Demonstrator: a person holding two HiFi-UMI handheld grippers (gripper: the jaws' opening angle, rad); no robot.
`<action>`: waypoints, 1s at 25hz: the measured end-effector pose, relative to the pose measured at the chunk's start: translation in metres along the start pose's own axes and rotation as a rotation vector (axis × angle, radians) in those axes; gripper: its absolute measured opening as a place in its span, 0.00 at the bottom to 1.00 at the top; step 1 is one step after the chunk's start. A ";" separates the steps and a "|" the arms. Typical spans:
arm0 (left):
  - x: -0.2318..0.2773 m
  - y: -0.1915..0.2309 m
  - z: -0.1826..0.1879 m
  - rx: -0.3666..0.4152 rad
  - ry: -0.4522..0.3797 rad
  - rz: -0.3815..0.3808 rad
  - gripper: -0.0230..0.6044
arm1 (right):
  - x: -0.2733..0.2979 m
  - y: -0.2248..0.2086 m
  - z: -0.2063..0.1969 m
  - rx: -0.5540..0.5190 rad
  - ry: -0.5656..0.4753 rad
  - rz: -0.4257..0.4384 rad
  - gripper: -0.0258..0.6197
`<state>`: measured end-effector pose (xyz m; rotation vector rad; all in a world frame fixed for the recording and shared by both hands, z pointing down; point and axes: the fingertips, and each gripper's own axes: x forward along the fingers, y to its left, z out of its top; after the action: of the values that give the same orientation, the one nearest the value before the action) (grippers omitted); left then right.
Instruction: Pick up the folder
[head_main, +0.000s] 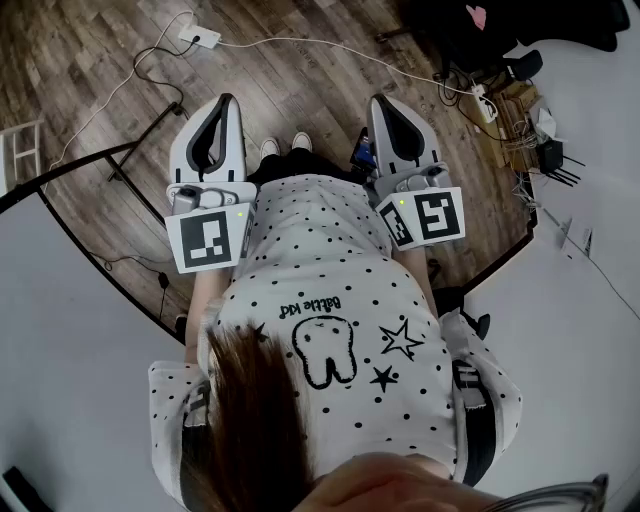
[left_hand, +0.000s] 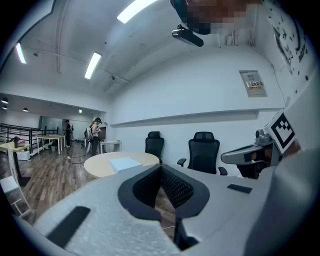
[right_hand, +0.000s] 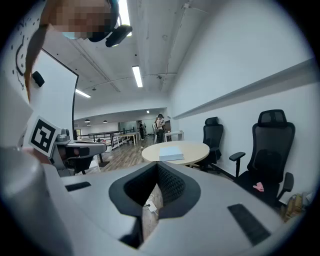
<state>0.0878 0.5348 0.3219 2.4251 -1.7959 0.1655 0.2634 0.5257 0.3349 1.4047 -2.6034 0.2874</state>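
Observation:
A pale, flat folder (left_hand: 125, 163) lies on a round beige table (left_hand: 100, 167) some way ahead; the right gripper view shows the same folder (right_hand: 171, 152) on that table (right_hand: 192, 149). The head view holds neither folder nor table. A person holds both grippers level at waist height over a wooden floor. My left gripper (head_main: 224, 102) is shut with nothing in it, its jaws meeting at the tips (left_hand: 161, 168). My right gripper (head_main: 383, 100) is likewise shut and empty (right_hand: 158, 165). Both are far from the folder.
Black office chairs (left_hand: 204, 152) (right_hand: 270, 145) stand along the white wall by the table. A power strip (head_main: 199, 39) and cables lie on the wooden floor (head_main: 300, 90). Other people (left_hand: 94, 134) and tables stand far back in the room. A whiteboard (right_hand: 55, 100) is at my left.

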 end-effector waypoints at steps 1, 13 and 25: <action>-0.001 -0.001 0.001 0.000 -0.004 0.001 0.06 | -0.001 0.000 0.000 0.000 0.000 0.001 0.05; -0.009 0.002 0.002 0.002 -0.020 0.006 0.06 | -0.006 0.007 0.000 -0.007 0.000 0.001 0.05; -0.007 -0.006 0.005 0.020 -0.035 0.023 0.06 | -0.011 -0.002 0.000 -0.013 0.005 0.024 0.05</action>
<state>0.0915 0.5424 0.3158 2.4369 -1.8467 0.1448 0.2705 0.5335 0.3328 1.3678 -2.6152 0.2761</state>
